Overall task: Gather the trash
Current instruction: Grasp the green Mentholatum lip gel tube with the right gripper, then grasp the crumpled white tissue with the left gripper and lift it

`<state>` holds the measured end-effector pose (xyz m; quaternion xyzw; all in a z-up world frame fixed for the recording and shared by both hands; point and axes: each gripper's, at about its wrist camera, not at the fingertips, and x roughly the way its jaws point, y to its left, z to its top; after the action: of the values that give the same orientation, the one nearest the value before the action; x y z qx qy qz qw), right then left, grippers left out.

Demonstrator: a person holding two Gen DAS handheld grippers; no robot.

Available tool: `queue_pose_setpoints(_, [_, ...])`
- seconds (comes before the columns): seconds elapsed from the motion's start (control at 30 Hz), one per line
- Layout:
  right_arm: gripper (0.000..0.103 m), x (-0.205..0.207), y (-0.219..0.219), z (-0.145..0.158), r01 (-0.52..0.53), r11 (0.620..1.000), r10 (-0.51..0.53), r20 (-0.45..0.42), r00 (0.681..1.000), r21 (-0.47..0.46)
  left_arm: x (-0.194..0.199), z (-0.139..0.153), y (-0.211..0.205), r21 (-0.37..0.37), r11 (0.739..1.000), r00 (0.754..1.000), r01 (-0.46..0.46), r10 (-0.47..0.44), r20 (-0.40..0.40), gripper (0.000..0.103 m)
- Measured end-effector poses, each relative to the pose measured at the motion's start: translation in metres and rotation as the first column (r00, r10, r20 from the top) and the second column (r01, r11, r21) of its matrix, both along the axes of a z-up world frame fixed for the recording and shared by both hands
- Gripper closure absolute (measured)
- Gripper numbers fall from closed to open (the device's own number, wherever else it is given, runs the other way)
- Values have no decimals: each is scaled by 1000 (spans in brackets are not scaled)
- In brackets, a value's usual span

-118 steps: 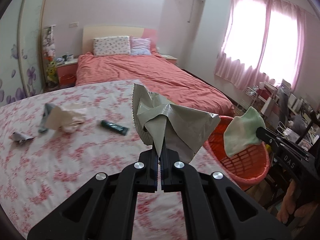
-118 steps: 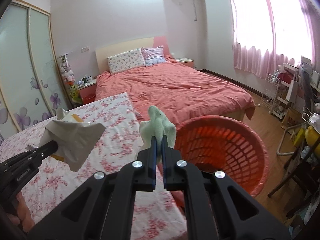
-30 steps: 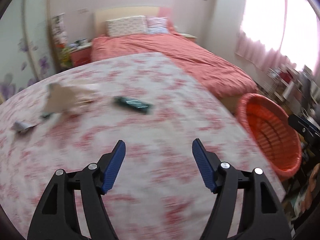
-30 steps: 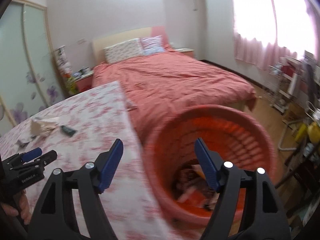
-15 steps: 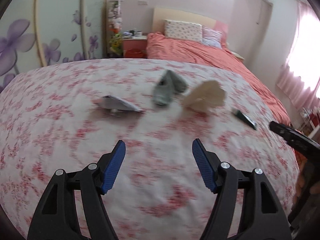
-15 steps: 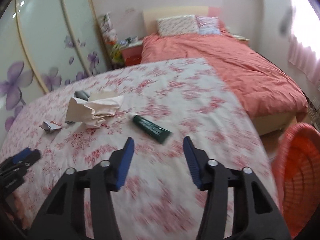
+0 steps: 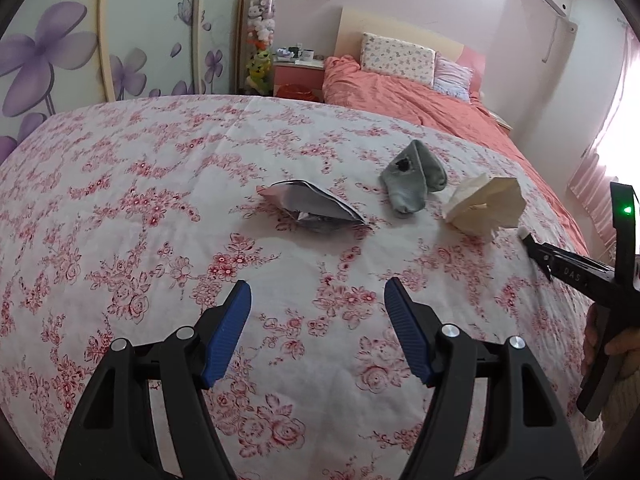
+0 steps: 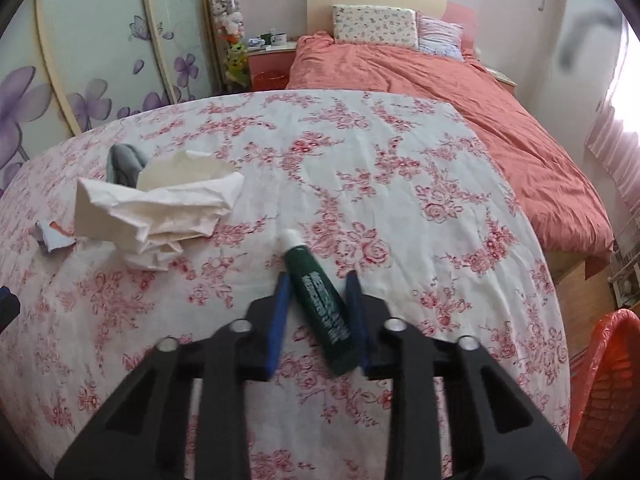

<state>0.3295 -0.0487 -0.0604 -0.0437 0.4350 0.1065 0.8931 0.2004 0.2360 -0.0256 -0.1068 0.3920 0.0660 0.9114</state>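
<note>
A dark green tube (image 8: pixel 320 304) with a white cap lies on the floral quilt (image 8: pixel 400 208). My right gripper (image 8: pixel 318 280) is down over it, jaws closing with the tube between them; a sliver of quilt still shows beside the left pad. That right gripper (image 7: pixel 532 244) also shows at the right edge of the left wrist view. My left gripper (image 7: pixel 318 304) hangs open and empty above the quilt (image 7: pixel 160 240). Ahead of it lie a silver wrapper (image 7: pixel 312 208), a grey sock (image 7: pixel 412 184) and crumpled cream paper (image 7: pixel 486 208).
The crumpled paper (image 8: pixel 160 212), sock (image 8: pixel 122 162) and wrapper (image 8: pixel 50 236) lie left of the tube. An orange basket (image 8: pixel 608 380) stands on the floor at the lower right. A coral bed (image 8: pixel 460 92) lies behind, with floral wardrobe doors (image 7: pixel 80 48) on the left.
Both grippers let go of their earlier trash and swung left from the basket to the quilt. The right jaws narrowed around the green tube. The left stayed open.
</note>
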Motion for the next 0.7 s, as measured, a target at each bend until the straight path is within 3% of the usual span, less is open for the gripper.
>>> queue_pose_setpoints(0.7, [83,-11,-6,0,17,1000,-18,19,1000,23,10,5,-1,-24,1000,1000,1,0,10,35])
